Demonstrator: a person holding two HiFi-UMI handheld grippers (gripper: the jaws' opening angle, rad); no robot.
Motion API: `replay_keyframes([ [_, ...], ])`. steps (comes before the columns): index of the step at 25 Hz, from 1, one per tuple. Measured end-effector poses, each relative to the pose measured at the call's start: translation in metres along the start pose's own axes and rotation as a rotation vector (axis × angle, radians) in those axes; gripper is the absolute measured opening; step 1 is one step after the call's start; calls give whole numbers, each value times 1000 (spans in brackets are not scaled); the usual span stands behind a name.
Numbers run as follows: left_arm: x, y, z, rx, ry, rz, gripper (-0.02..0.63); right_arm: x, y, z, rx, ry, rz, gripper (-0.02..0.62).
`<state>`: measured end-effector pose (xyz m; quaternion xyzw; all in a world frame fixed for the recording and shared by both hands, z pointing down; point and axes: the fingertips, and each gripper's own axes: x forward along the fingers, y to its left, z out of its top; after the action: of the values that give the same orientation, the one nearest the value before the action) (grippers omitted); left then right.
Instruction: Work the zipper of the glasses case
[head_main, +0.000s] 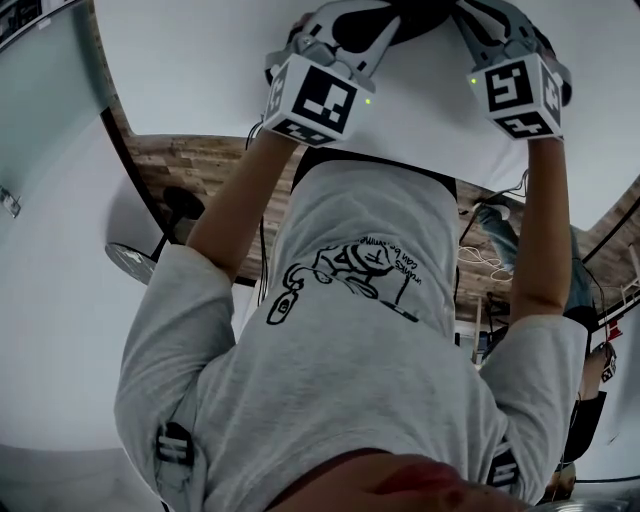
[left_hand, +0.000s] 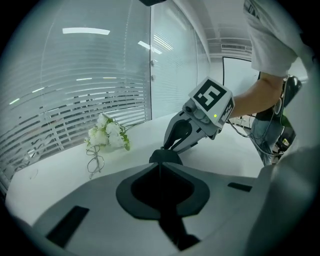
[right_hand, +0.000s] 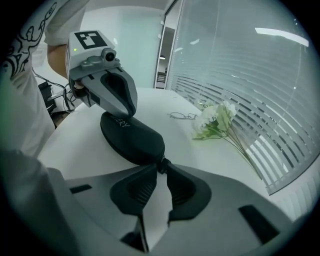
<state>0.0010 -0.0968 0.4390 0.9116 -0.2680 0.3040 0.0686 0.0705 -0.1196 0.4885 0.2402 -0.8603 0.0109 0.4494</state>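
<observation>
Bracing the black glasses case (head_main: 415, 15) on the white table (head_main: 200, 70), the left gripper (head_main: 368, 32) and right gripper (head_main: 482, 25) are flanking it in the head view. Left gripper view: its jaws are clenching the case's end. Right gripper view: jaws are pinching the zipper pull (right_hand: 161, 165). The smooth, domed case is looking closed, so unzipping is seemingly beginning, calling for a steady drag along the seam.

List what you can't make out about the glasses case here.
Head view: glasses case cut off by the top edge.
Left gripper view: left hand-held gripper hides all but the case's end.
Right gripper view: zipper pull tiny, pinched by right hand-held gripper; zipped or open, unclear.
</observation>
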Motion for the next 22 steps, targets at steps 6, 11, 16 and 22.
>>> replay_keyframes([
  [6,0,-1,4,8,-9,-16,25,8,-1,2,-134,24,31,71],
  [11,3,0,-2,-7,7,-26,21,11,-1,2,-232,36,28,28],
  [16,2,-2,-1,9,12,-25,21,7,-6,4,-241,37,11,6],
  [22,6,-1,-1,23,23,-6,21,6,-6,0,-256,48,10,5],
])
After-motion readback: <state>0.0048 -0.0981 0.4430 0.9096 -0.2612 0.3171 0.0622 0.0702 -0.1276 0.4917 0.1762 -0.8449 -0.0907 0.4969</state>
